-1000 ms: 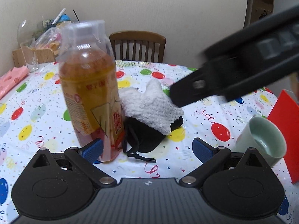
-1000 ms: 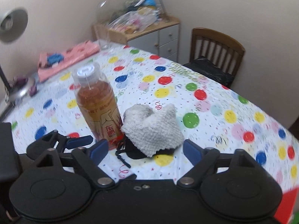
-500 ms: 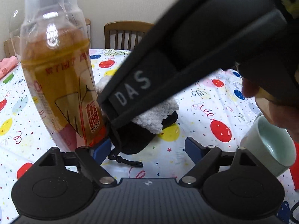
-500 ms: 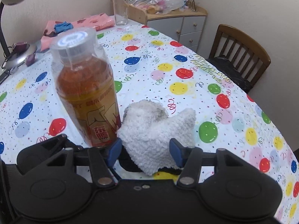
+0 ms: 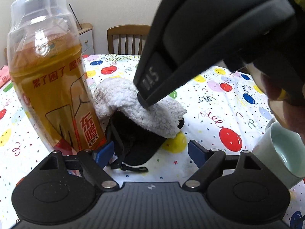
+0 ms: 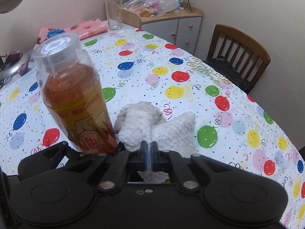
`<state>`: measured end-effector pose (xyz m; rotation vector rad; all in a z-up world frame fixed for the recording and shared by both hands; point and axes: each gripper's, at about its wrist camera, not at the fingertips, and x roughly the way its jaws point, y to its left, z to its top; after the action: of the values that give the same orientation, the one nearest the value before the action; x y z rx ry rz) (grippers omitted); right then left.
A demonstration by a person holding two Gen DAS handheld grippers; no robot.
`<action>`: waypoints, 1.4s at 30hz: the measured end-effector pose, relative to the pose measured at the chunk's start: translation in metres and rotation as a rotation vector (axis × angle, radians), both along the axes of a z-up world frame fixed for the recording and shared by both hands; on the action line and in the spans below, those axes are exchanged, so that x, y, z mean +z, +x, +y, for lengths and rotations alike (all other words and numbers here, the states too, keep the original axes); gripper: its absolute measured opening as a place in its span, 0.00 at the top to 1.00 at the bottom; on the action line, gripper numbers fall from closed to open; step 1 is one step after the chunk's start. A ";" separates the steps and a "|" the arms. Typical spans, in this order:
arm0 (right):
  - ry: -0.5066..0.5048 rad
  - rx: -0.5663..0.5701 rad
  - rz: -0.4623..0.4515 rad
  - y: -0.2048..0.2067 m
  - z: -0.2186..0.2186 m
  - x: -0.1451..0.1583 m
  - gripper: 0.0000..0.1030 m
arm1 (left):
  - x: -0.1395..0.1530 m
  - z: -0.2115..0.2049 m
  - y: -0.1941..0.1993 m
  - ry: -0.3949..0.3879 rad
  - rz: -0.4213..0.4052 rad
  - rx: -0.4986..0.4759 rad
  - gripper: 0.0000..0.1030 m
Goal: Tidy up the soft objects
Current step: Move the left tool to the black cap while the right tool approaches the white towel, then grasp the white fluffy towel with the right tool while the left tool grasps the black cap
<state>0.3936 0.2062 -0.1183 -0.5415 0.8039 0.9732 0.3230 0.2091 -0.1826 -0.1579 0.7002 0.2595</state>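
Note:
A fluffy white cloth (image 5: 133, 105) lies on top of a black drawstring pouch (image 5: 137, 145) on the balloon-print tablecloth (image 5: 219, 103). My right gripper (image 6: 149, 150) is shut on the near edge of the white cloth (image 6: 152, 126), which bunches up between the blue pads. In the left wrist view the right gripper's body (image 5: 209, 38) comes down onto the cloth from the upper right. My left gripper (image 5: 150, 152) is open and empty, its blue pads on either side of the pouch's near end.
A tall bottle of amber drink (image 5: 51, 80) stands just left of the cloths, close to my left finger; it also shows in the right wrist view (image 6: 74, 97). A pale green cup (image 5: 280, 148) stands at the right. A wooden chair (image 6: 238, 57), a drawer unit (image 6: 171, 26) and a glass (image 6: 114, 15) are at the far side.
My right gripper has come down over the white cloth and closed on its near edge. My left gripper has stayed open near the pouch and bottle.

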 end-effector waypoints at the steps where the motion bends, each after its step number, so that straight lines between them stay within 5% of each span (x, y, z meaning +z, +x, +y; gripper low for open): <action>1: 0.010 -0.009 -0.003 0.000 -0.002 0.002 0.98 | 0.000 0.000 0.001 0.003 -0.002 -0.001 0.17; 11: 0.097 -0.115 -0.032 0.024 -0.039 0.033 0.99 | 0.002 -0.011 0.007 0.005 -0.015 -0.026 0.17; 24: 0.127 -0.199 -0.017 0.040 -0.062 0.033 0.99 | 0.005 -0.026 0.048 0.045 -0.014 0.022 0.18; 27: 0.128 -0.211 -0.015 0.043 -0.067 0.031 0.99 | -0.003 -0.021 0.058 0.043 0.023 0.026 0.40; 31: 0.128 -0.223 -0.011 0.044 -0.071 0.027 0.99 | -0.009 -0.012 0.070 0.048 0.043 0.034 0.46; 42: 0.138 -0.271 0.001 0.046 -0.083 0.022 0.99 | -0.013 -0.005 0.084 0.038 0.030 -0.012 0.94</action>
<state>0.4399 0.1231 -0.0961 -0.3030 0.7819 0.7718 0.4075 0.2041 -0.1957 -0.1136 0.7251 0.2640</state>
